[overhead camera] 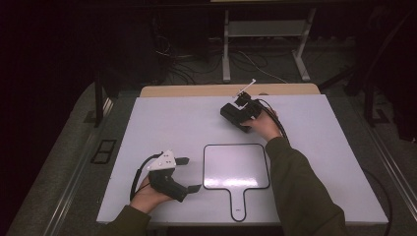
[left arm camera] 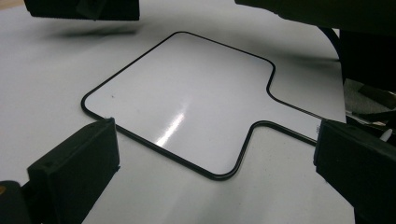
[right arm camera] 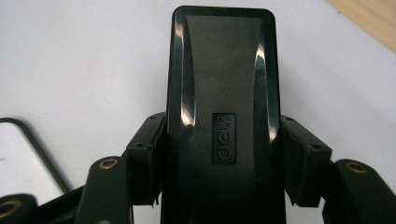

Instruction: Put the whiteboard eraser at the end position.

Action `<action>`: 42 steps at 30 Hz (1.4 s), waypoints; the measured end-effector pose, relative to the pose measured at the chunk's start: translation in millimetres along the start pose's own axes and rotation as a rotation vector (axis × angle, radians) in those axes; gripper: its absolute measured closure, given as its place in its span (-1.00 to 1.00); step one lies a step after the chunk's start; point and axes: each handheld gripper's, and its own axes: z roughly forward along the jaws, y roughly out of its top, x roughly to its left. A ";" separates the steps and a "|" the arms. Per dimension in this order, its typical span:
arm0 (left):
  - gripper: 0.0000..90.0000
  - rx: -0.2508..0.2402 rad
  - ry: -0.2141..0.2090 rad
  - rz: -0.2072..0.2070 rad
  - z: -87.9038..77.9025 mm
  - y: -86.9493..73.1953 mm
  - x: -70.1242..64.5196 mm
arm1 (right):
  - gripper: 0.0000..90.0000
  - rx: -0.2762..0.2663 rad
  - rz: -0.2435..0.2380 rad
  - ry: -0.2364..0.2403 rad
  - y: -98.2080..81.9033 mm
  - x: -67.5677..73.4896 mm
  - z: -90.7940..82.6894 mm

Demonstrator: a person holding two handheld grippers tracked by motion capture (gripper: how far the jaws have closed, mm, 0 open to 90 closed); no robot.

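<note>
now the black eraser point(right arm camera: 224, 116) sits clamped between the right gripper point(right arm camera: 224, 158) jaws, above the table point(overhead camera: 172, 123).

My right gripper point(right arm camera: 219, 186) is black, its jaws matt with small brass-coloured screw heads, clamped on a glossy black eraser point(right arm camera: 222, 107) that carries a darker matt panel and an embossed "deli" mark. My left gripper point(overhead camera: 167, 173) is black too, topped by a light grey plate. The table point(overhead camera: 172, 123) is plain white with a pale wood strip at its far edge. The paddle-shaped board point(overhead camera: 236, 169) is shiny white with a thin black outline. My sleeve point(overhead camera: 300, 191) is olive green.
</note>
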 end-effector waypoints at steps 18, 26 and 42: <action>-1.00 0.023 0.016 0.008 0.8 -1.3 1.2 | -0.52 -0.078 -0.002 0.009 -14.1 2.0 -4.9; -1.00 0.031 0.026 -0.003 1.4 -2.7 5.9 | -0.55 -0.167 -0.007 -0.013 -37.2 2.3 -28.4; -1.00 0.029 0.043 -0.007 -3.5 -6.6 12.5 | -0.59 -0.273 0.030 0.016 -80.4 21.4 -57.9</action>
